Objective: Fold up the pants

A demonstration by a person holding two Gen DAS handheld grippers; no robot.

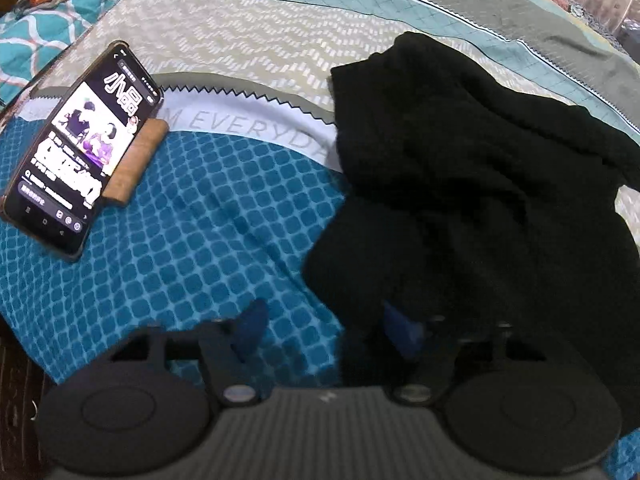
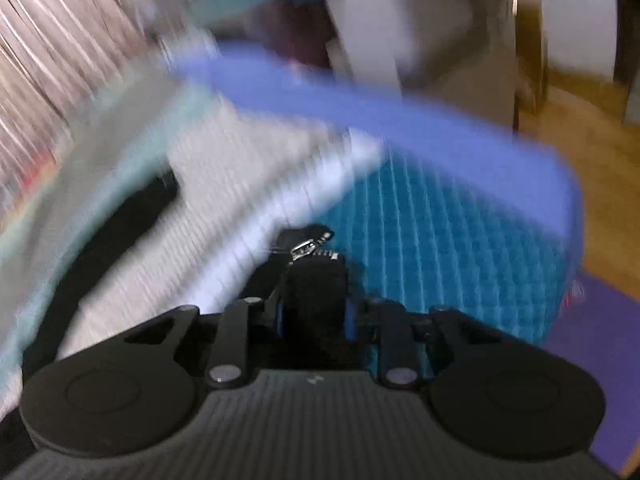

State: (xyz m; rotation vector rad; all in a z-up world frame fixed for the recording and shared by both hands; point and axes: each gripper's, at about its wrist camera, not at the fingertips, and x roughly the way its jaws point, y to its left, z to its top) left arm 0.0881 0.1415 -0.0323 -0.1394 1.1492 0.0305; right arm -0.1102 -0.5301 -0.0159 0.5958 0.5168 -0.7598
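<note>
So the black pants (image 1: 460, 184) are lying in a crumpled heap on the bed (image 1: 224, 240), which has a blue checked cover with grey and teal bands further back. The left claw (image 1: 326, 332) hovers low over the near edge of that heap, its two blue-tipped fingers (image 1: 252, 328) standing apart: one is over the bare blue cover, the other right at the dark cloth, and it's too dim there to tell whether it touches. Nothing looks pinched between them. Ahead and off to the left of that claw there's a phone (image 1: 76, 152) with its screen lit, propped against a little brown block (image 1: 138, 160), well apart from the pants. Beyond the phone, at the far corner, a patterned teal blanket (image 1: 48, 28) is bunched up. The right-hand view is badly smeared, but the right claw (image 2: 314, 316) is clamped on a fold of the black pants (image 2: 316, 292), with a small metal zip pull (image 2: 304, 248) poking out just past the fingertips. A dark strip of the same cloth trails off to the left of it over the bed (image 2: 440, 232). Past that it's just a blur of blue bedding and wooden floor (image 2: 580, 140) on the right.
</note>
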